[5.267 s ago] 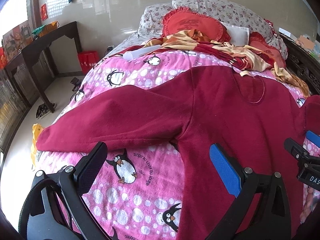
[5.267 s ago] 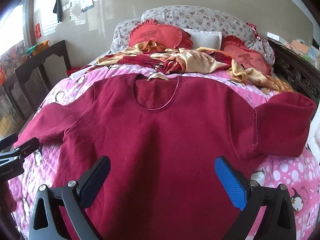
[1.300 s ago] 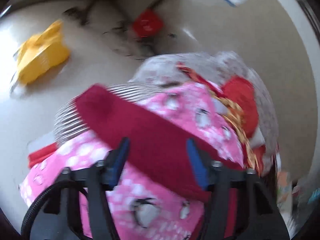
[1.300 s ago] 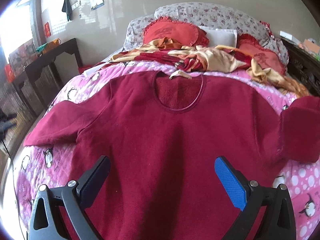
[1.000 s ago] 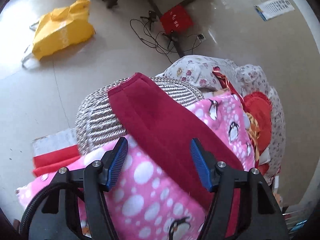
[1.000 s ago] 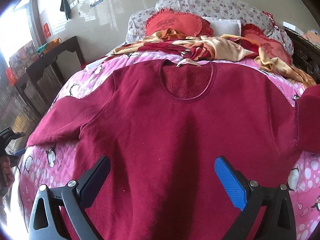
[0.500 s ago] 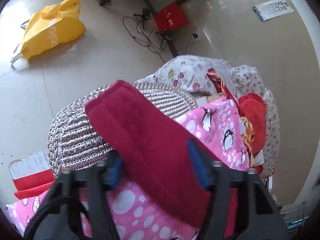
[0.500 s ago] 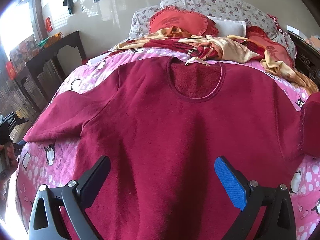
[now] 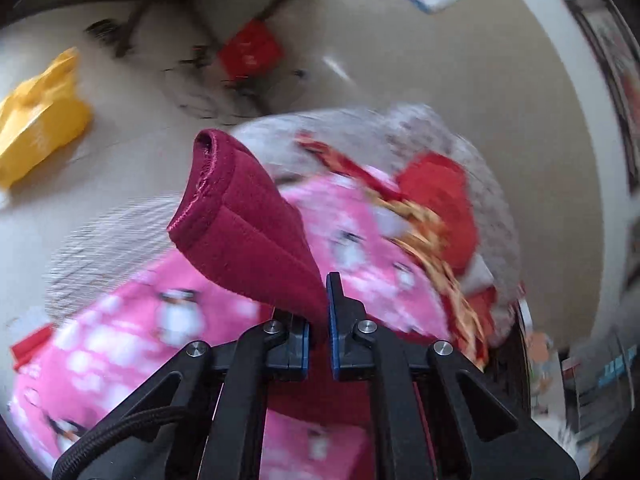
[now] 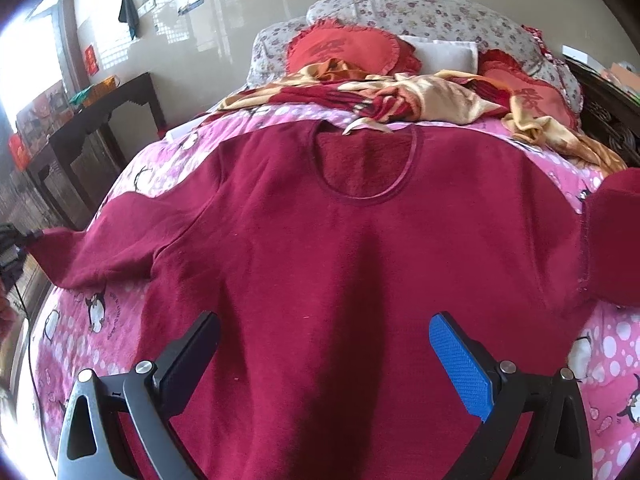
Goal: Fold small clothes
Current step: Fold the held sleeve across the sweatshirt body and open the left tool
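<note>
The sleeve cuff [image 9: 224,216] of the maroon sweater [image 10: 360,264], spread flat on the bed [image 10: 80,344], is pinched between the pressed-together pads of the left gripper [image 9: 318,332] and sticks out ahead of them, presumably so it can be folded across the body. The right gripper [image 10: 328,364] is held spread wide and empty above the lower body, likely kept ready to steady the fabric.

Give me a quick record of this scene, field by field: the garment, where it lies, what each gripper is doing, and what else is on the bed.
garment: dark red sweater, long sleeves, round neckline
surface: pink penguin-print blanket on a bed
garment state: body spread flat, front up
left gripper: shut on the sweater's sleeve, near its cuff, held above the blanket
right gripper: open, empty, over the sweater's lower body
also on bed: gold and red cloth, red cushion, floral pillow
on floor: yellow bag
</note>
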### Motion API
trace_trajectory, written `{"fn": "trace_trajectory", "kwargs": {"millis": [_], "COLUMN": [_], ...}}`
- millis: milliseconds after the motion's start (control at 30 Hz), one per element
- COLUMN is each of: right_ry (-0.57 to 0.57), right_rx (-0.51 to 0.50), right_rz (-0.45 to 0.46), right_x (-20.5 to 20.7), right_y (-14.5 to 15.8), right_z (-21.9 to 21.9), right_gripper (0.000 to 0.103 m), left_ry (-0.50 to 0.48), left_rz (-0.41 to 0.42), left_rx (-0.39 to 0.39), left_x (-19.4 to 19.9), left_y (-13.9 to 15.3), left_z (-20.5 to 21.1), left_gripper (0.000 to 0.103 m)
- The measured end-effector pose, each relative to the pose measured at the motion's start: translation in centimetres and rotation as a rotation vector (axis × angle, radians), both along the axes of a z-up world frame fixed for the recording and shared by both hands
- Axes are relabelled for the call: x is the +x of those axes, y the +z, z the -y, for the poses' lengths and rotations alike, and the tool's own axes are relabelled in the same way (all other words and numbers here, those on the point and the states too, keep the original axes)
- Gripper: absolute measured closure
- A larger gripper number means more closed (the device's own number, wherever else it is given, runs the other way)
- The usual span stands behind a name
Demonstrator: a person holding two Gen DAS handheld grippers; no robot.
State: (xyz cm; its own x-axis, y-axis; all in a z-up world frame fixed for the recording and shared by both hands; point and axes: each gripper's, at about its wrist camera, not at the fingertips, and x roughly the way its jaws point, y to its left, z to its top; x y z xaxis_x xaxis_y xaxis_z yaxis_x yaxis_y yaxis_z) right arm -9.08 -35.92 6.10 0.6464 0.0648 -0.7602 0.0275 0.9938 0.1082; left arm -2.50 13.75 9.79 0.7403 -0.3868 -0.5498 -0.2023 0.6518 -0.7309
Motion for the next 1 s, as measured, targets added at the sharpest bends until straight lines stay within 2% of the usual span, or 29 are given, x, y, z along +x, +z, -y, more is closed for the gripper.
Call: {"fn": "trace_trajectory", "kwargs": {"millis": [167, 300, 367, 467, 567, 733, 867, 933, 967, 1000], "right_ry": [-0.056, -0.106, -0.124, -0.159, -0.196, -0.239, -0.256, -0.259, -0.258, -0.253], "right_rx": [0.006, 0.001, -0.007, -0.016, -0.013, -0.017, -0.009, 0.005, 0.015, 0.034], "right_rz": [0.021, 0.034, 0.037, 0.044, 0.043, 0.027, 0.019, 0.013, 0.012, 0.013], "right_x": [-0.8, -1.8, -2.2, -3.0, -3.9, -4.9, -5.5, -5.4, -5.3, -5.1], "right_y": [0.9, 1.6, 1.8, 2.2, 2.3, 2.0, 1.7, 1.4, 1.4, 1.4], "right_z": [2.7, 5.5, 6.5, 8.4, 10.3, 12.6, 13.8, 14.1, 14.2, 14.3], "right_gripper": [0.0, 0.0, 0.0, 0.0, 0.0, 0.0, 0.0, 0.0, 0.0, 0.0], "left_ry": [-0.222, -0.395, -0.474, -0.577, -0.68, -0.78, -0.84, -0.854, -0.865, -0.873], "left_rz": [0.094, 0.131, 0.139, 0.13, 0.107, 0.048, 0.039, 0.03, 0.03, 0.027], "left_rx": [0.036, 0.082, 0.118, 0.12, 0.178, 0.238, 0.355, 0.395, 0.396, 0.395], "left_x": [0.6, 0.9, 0.9, 0.5, -0.1, -1.5, -3.2, -3.6, -3.9, -4.1], "left_y": [4.0, 4.9, 4.6, 3.4, 1.3, -3.1, -5.2, -5.4, -5.2, -5.1], "left_z": [9.8, 18.6, 23.5, 29.0, 35.0, 40.0, 42.2, 42.0, 41.8, 41.3], "left_gripper": [0.097, 0.097, 0.097, 0.097, 0.097, 0.097, 0.097, 0.095, 0.092, 0.084]}}
